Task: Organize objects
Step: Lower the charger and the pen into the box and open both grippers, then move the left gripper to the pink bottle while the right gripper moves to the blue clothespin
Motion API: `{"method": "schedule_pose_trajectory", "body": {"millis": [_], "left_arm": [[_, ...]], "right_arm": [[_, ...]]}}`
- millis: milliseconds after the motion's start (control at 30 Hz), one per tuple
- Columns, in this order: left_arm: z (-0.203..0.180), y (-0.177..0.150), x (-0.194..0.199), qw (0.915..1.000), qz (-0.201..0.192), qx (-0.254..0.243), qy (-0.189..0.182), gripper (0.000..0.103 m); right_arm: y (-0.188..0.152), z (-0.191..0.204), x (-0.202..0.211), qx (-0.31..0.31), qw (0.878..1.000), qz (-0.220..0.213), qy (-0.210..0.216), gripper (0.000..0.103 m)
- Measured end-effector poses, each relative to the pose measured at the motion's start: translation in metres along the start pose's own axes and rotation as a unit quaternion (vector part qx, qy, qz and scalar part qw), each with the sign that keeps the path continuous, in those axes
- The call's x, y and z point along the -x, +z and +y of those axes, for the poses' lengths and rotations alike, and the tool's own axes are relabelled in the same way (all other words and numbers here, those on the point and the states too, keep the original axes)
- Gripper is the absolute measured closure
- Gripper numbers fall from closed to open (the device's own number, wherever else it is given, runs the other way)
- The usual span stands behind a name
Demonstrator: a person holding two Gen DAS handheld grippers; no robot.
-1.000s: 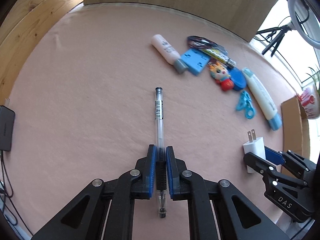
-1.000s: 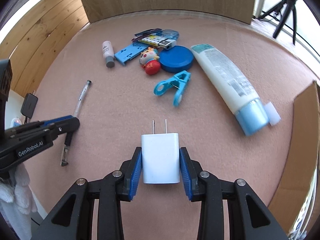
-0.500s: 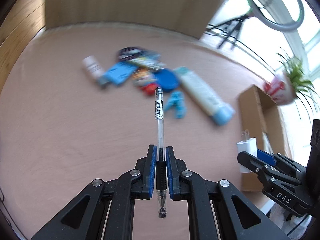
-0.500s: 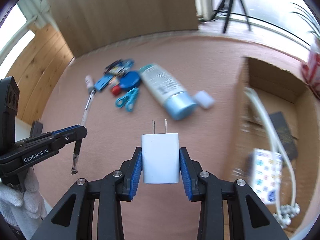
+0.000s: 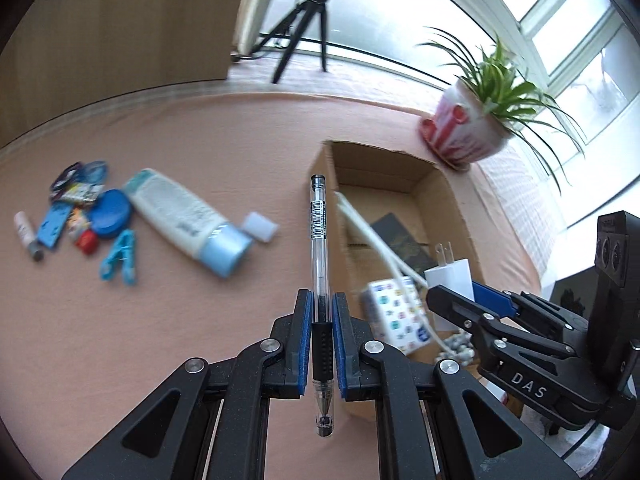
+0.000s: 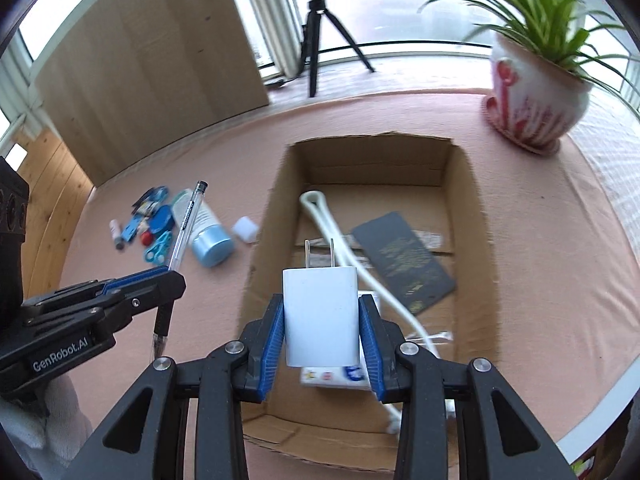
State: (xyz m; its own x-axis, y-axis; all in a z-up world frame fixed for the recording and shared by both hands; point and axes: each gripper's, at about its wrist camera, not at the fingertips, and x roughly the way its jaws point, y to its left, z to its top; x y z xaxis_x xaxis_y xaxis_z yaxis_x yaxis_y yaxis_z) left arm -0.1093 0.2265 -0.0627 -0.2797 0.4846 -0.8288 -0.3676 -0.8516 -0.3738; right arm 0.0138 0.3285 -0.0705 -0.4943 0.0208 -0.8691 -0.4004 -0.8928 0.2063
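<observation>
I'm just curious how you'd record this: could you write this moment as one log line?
left gripper: shut on pen | right gripper: shut on charger, over box | not yet dropped

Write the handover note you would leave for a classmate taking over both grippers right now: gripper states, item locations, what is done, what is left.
Left gripper: shut on the pen, beside the cardboard box.
Right gripper: shut on the white charger, above the box opening.
Done: white cable, dark card and a patterned packet lie in the box.
Left: release charger and pen into the box, then fetch the lotion tube, blue clip and small pile on the table.
</observation>
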Motion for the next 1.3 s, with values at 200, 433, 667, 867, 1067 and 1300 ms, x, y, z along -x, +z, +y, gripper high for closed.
{"method": "schedule_pose_trajectory", "body": {"millis": [200,433,667,867,1067,1300], "left_arm": [[-0.033,0.007,-0.023,0.9998,0.009,-0.014,-0.011,0.092],[-0.050,0.006,-0.034,0.9994,0.006,-0.035,-0.007,0.092],[-0.040,0.006,-0.020,0.9993,-0.013,-0.028,0.020,0.068],[0.001,0.006,-0.003,0.9985,-0.024,0.005,0.049,0.068],[0.064,0.005,0.017,0.9946,-0.031,0.059,0.080,0.068],[0.139,-0.001,0.039,0.9866,-0.032,0.111,0.116,0.068]], "right_arm": [[0.000,-0.024,0.003,-0.008,1.000,-0.003,-0.017,0.070],[-0.002,-0.037,0.000,-0.010,1.000,0.000,-0.028,0.070],[0.001,-0.033,0.002,-0.005,0.999,-0.010,-0.034,0.050],[0.003,-0.015,0.000,-0.001,1.000,-0.011,-0.006,0.050],[0.006,0.021,-0.006,0.021,1.000,-0.007,0.015,0.050],[0.012,0.071,-0.021,0.044,0.998,0.003,0.039,0.050]]}}
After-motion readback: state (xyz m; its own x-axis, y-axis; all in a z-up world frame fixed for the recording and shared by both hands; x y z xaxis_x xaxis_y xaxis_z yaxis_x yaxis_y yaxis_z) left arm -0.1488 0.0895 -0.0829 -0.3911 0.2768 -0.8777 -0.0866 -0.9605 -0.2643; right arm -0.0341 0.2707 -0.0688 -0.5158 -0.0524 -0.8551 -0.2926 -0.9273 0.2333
